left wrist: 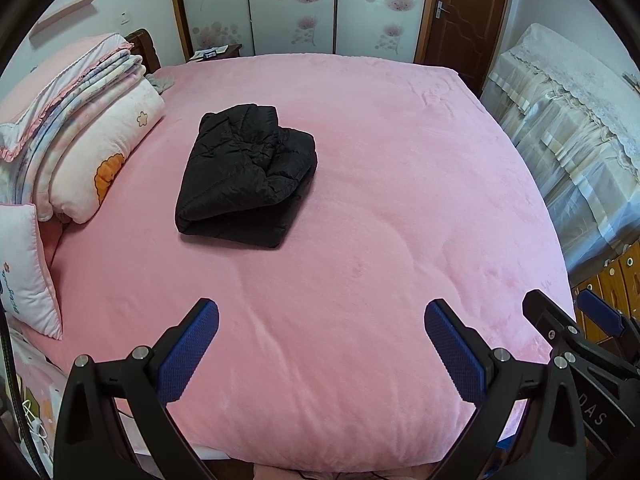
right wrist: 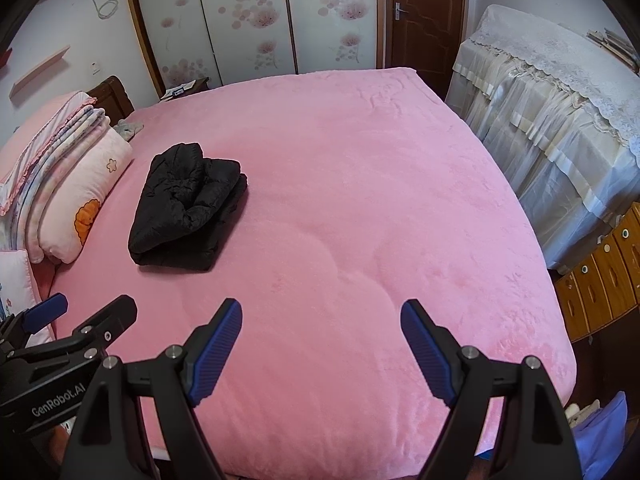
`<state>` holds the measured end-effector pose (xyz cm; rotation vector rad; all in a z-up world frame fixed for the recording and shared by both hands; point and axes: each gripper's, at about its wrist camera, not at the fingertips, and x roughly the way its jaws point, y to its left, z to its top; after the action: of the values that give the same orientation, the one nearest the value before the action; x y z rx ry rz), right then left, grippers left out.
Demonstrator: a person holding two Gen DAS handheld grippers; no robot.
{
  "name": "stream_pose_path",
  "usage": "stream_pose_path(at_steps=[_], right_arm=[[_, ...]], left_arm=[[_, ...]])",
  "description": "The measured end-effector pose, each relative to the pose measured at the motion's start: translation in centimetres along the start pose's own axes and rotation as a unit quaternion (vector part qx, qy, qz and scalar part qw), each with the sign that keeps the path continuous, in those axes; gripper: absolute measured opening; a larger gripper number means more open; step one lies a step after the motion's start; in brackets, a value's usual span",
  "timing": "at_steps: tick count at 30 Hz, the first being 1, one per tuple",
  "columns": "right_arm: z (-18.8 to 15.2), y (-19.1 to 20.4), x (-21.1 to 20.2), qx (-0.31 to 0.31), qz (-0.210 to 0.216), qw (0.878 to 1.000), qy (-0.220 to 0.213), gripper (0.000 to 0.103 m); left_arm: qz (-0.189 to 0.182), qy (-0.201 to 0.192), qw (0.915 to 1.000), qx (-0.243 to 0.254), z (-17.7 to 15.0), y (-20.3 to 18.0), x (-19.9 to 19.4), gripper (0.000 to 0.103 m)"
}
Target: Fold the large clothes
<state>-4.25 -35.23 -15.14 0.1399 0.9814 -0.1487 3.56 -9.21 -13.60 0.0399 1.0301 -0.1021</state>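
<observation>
Both grippers hang over the near edge of the bed (left wrist: 400, 184), and nothing is in either of them. The left gripper (left wrist: 320, 324) has its blue-padded fingers (left wrist: 188, 352) spread wide apart over bare pink cover, jaws empty. Same story on the other side: the right gripper (right wrist: 322, 320) holds its fingers (right wrist: 216, 352) well apart, only pink plush showing between them. Each one peeks into the other's view (the right at the far right of the left wrist view, the left at the lower left of the right wrist view).

And there is the black jacket (left wrist: 244, 176), a quilted, puffy piece, lying folded into a compact bundle on the bed, toward its left side and roughly midway between the near and far edges. It sits well apart from both grippers, untouched, with a rounded fold facing the near edge.

Just beside it, along the bed's left edge, is a stack of folded quilts (left wrist: 92, 128) in pink and floral prints, near the jacket but not touching it. A small white pillow (left wrist: 24, 272) rests at the near left corner. Past the far edge stand a flowered wardrobe (right wrist: 256, 16) and a brown door (right wrist: 424, 12).
</observation>
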Motion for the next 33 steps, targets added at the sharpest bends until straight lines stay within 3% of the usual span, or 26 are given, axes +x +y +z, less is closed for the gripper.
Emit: stream_pose_path(at_steps=[33], right_arm=[[0.2, -1.8, -0.4, 0.004, -0.007, 1.000, 0.002, 0.083]], left_arm=[[-0.008, 0.005, 0.9999, 0.013, 0.2, -1.1, -0.1, 0.102]])
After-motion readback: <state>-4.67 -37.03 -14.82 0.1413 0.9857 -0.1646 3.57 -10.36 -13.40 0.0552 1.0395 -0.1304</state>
